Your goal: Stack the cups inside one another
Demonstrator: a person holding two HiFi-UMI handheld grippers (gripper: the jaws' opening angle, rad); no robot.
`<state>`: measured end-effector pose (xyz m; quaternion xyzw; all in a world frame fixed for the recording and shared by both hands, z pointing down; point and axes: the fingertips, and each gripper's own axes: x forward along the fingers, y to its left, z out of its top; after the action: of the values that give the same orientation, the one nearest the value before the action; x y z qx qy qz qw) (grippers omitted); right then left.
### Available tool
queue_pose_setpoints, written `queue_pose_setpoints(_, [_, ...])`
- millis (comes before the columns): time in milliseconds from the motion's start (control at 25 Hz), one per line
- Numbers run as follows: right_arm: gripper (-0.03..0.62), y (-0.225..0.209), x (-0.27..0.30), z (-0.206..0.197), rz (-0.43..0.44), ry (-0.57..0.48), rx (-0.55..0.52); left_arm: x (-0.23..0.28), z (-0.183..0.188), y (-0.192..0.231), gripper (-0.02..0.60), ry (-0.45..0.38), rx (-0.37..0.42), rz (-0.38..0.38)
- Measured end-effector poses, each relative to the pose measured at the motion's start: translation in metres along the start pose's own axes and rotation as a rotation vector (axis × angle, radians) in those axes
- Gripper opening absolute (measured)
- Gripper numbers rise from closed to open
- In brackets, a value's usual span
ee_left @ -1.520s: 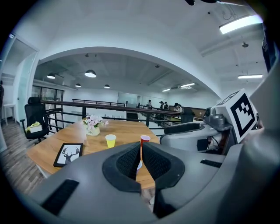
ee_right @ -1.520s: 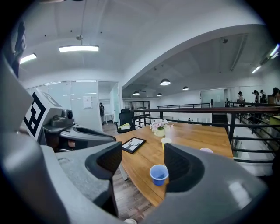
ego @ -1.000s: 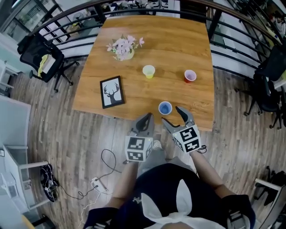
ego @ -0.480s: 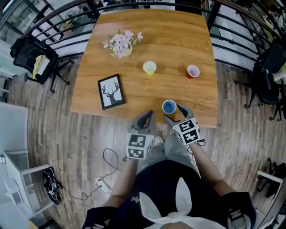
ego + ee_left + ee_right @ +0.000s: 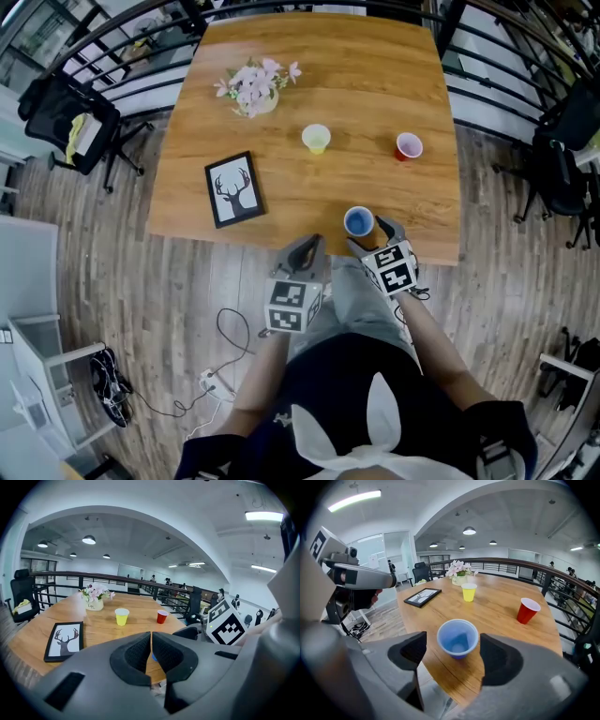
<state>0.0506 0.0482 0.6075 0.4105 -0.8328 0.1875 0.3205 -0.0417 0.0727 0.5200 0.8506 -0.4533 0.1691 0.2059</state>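
Note:
Three cups stand upright and apart on the wooden table (image 5: 281,94). The blue cup (image 5: 359,222) (image 5: 457,638) is at the near edge, the yellow cup (image 5: 316,139) (image 5: 468,592) is mid-table, and the red cup (image 5: 408,146) (image 5: 528,610) is to the right. My right gripper (image 5: 370,236) (image 5: 452,645) straddles the blue cup. Its jaws are opening and the pads stand clear of the cup's sides. My left gripper (image 5: 305,251) (image 5: 151,641) hovers just off the table's near edge, shut and empty, left of the blue cup.
A framed deer picture (image 5: 232,189) lies at the table's left side. A flower vase (image 5: 253,89) stands at the far left. A black chair (image 5: 75,122) sits left of the table, another chair (image 5: 562,187) right. Railings run behind. A cable (image 5: 220,347) lies on the floor.
Both grippers have sunk toward the table's near edge. The right gripper has closed in on the blue cup, so that its fingers now flank it.

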Motion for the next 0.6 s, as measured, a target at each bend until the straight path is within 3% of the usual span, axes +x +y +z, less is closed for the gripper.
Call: queue_pose_setpoints(600, [0.353, -0.002, 0.027, -0.002, 0.015, 0.05, -0.016, 0.014, 0.0, 0.018, 0.026, 0.012, -0.01, 0.0])
